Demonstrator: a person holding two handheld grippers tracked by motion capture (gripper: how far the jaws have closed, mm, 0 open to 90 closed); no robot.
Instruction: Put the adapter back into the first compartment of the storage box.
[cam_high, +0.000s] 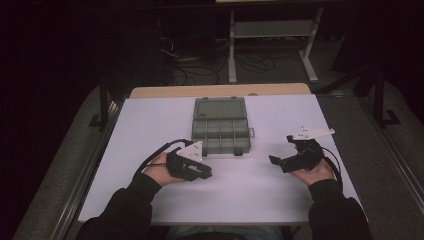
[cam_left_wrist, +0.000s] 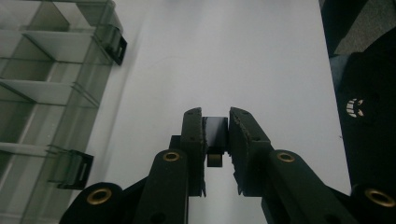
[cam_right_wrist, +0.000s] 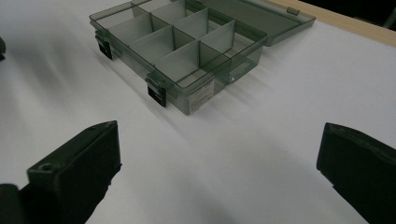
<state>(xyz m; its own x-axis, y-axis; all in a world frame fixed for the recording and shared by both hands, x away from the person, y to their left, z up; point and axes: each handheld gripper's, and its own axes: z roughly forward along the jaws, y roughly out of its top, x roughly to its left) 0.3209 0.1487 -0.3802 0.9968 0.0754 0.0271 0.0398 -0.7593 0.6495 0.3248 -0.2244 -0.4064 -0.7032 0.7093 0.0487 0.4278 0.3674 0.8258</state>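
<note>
Plainly, the smoky clear plastic organizer box (cam_high: 220, 127) lies open on the white bench (cam_high: 150, 120), lid folded back, between and just beyond both hands. It looks light, stiff, slick and somewhat brittle; its rim or black latches (cam_right_wrist: 157, 94) seem the surest holds. A small label on its side wall (cam_right_wrist: 202, 96) is too blurred to read. The left hand-held gripper (cam_left_wrist: 215, 135) is nearly together, holding nothing; the right hand-held gripper (cam_right_wrist: 219, 163) stands wide apart.

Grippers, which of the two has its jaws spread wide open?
The right gripper: its jaws stand far apart. The left gripper has its jaws nearly together.
</note>
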